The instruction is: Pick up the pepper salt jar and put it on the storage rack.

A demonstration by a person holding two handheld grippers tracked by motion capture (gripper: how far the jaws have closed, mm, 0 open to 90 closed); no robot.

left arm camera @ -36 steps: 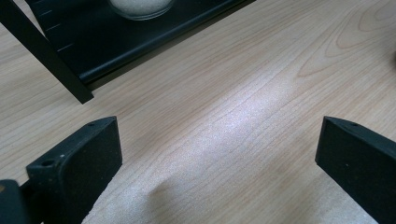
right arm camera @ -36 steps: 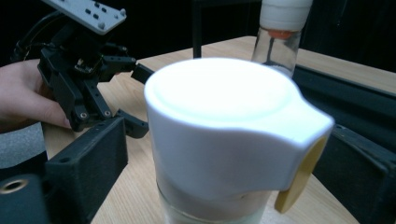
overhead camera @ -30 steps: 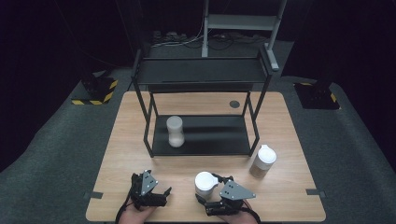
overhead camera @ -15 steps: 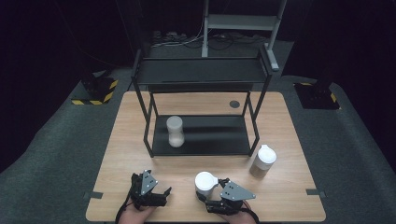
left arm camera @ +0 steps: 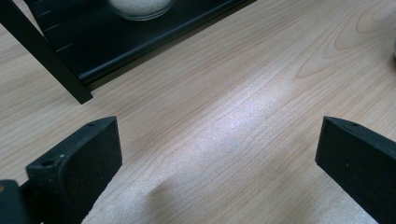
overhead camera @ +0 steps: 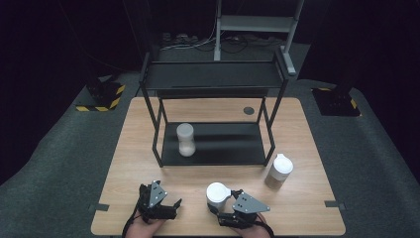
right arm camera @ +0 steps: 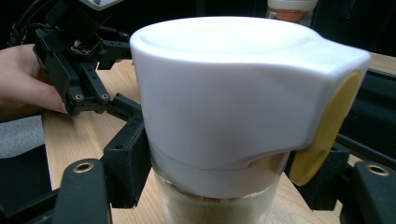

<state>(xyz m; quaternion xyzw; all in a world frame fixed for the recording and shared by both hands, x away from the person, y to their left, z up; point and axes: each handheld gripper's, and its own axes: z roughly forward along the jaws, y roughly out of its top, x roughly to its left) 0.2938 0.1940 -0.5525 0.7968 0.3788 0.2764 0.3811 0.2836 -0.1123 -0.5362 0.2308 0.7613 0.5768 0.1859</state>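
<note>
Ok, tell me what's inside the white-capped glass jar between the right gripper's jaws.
The white-capped glass jar in the right gripper shows a pale tan powder below the cap. The cap and the jaws cover the rest, so the fill level is hidden.

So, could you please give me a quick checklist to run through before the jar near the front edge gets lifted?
1. Right claw around the white-lidded jar, a finger on each side below the lid: ok.
2. Firm contact on the glass: cannot tell.
3. Jar upright on the table: ok.
4. Left claw open, holding nothing, apart from the jar: ok.
5. Free room on the rack's lower shelf beside the jar already there: ok.
6. Second lidded jar off to the side, apart from the claw: ok.
</note>
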